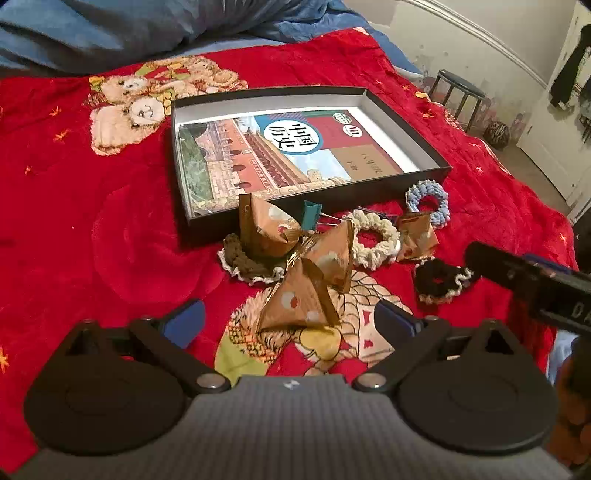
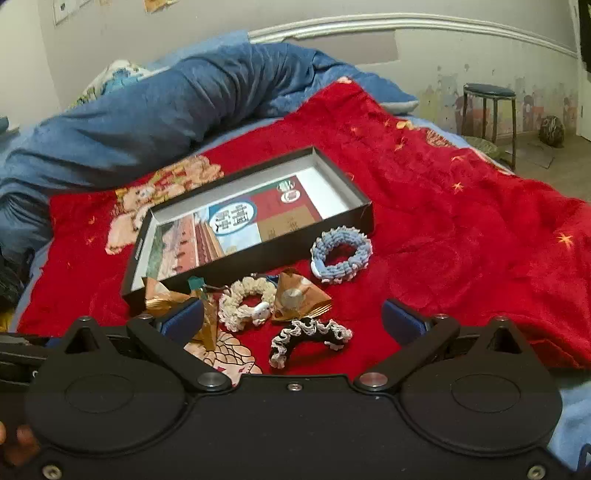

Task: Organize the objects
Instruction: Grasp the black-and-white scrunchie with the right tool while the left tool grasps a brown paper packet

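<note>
A black shallow box lies on the red blanket with a history book inside. In front of it lie several brown pyramid packets, a teal binder clip, and crocheted scrunchies: cream, light blue, black with white trim, and brown. My left gripper is open just above the nearest packet. My right gripper is open above the black scrunchie; part of it shows in the left wrist view.
A red plush blanket covers the bed. A rolled blue duvet lies at the far side. A dark stool stands by the wall beyond the bed's right edge.
</note>
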`<state>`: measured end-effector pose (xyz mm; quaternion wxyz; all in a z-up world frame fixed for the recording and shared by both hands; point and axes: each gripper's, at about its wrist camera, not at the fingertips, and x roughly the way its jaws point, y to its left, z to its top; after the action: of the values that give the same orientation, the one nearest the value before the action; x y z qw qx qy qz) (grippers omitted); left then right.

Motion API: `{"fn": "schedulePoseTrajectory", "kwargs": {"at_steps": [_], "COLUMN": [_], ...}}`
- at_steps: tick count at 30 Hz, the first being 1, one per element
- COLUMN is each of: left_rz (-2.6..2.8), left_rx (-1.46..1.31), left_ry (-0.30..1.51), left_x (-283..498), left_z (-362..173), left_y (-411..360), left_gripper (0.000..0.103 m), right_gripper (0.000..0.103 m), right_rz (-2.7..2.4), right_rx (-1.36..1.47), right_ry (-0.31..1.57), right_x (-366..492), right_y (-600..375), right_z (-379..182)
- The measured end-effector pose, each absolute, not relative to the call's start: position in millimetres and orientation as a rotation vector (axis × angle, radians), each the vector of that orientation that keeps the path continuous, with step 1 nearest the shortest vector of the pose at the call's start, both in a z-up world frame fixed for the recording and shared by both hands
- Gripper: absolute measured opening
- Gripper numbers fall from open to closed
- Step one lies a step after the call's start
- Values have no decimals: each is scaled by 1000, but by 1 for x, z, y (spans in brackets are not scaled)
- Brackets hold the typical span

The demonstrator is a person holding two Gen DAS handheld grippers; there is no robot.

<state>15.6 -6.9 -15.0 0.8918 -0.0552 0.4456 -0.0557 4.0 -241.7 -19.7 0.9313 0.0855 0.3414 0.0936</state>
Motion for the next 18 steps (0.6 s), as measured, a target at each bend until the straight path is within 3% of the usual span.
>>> {"fn": "schedulePoseTrajectory", "kwargs": {"at_steps": [5, 7, 11, 18], "left_rz": [-145, -143, -139, -71], "left_rx": [-114, -113, -88, -35], "left_ry": [954, 972, 990, 970], "left_x": [22, 24, 24, 32], "left_z": [-27, -34, -46, -55], "left_y": [-14, -16, -21, -33], "left_gripper": [91, 87, 76, 72], "right_gripper": [89, 75, 72, 72], "right_rz": [204, 200, 196, 192], "right_rx": [202, 195, 188, 225], "right_ry": [771, 809, 825, 843], "right_x": [16, 20, 21, 37], "right_y": [-236, -233, -231, -231], "right_z": [-37, -44, -51, -68]}}
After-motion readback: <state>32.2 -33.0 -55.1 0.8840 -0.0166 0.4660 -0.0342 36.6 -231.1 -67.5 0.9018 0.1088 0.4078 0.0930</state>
